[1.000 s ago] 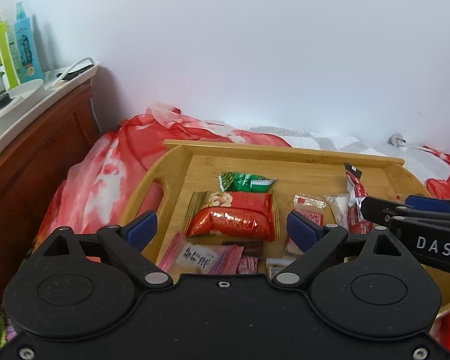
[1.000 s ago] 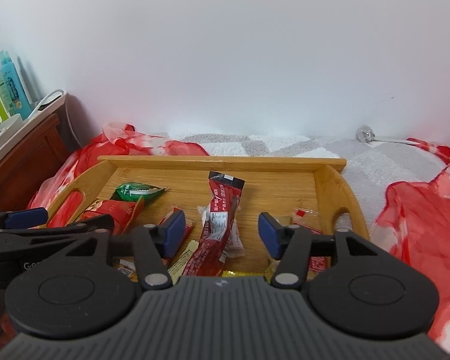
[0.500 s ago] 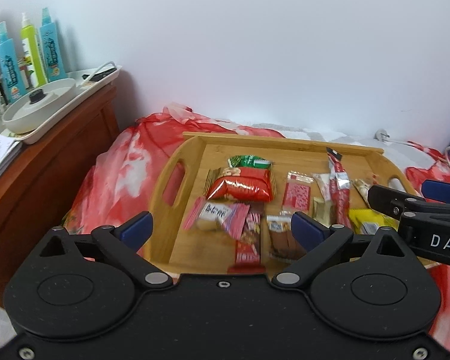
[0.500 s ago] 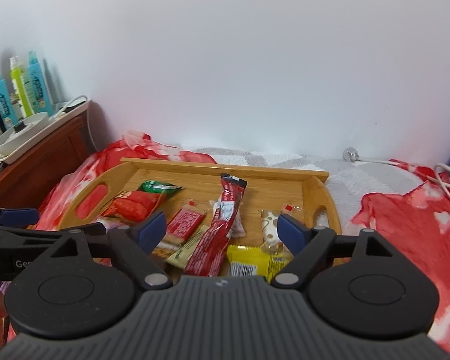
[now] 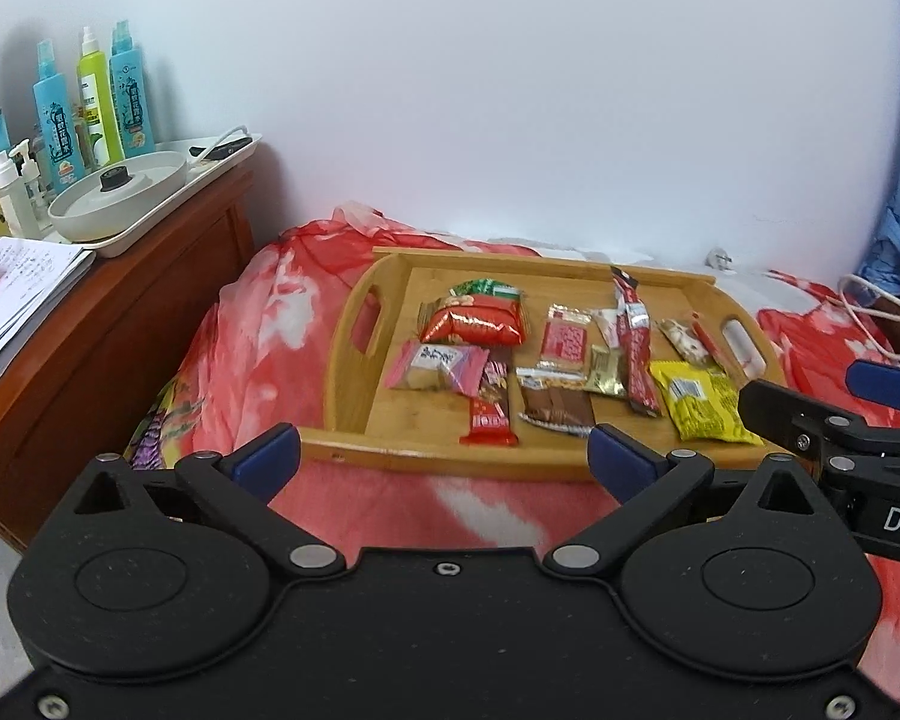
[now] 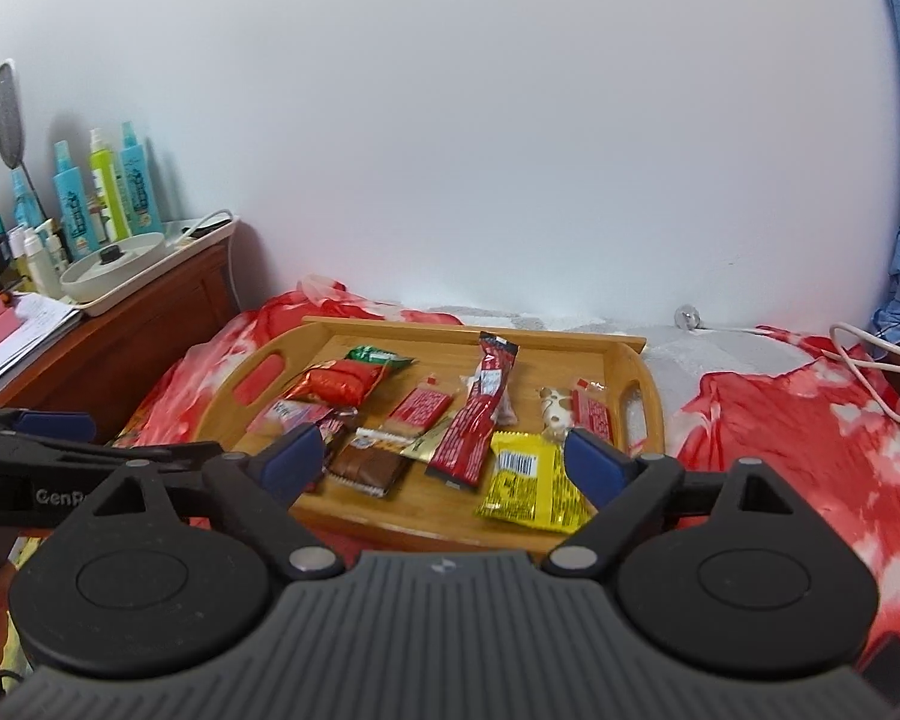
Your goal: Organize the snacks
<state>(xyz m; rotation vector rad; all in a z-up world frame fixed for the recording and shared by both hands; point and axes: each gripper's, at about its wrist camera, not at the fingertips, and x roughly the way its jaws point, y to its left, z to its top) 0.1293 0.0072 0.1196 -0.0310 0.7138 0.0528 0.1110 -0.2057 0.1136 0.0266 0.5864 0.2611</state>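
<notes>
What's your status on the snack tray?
Left gripper and right gripper opening, nothing between them. Snacks lie spread across wooden tray. Nothing in the way.

The right tongs are cut off by the frame edge (lettering too); snack labels too small to read.

The left claw tilts downward with its jaws spread wide and opening; nothing is between its blue pads. The right claw points the same way beside it, jaws also wide and opening, with nothing gripped between its blue pads. In the left wrist view the right claw pokes in from the right edge; in the right wrist view the left claw pokes in from the left edge. No hand is visible.
</notes>
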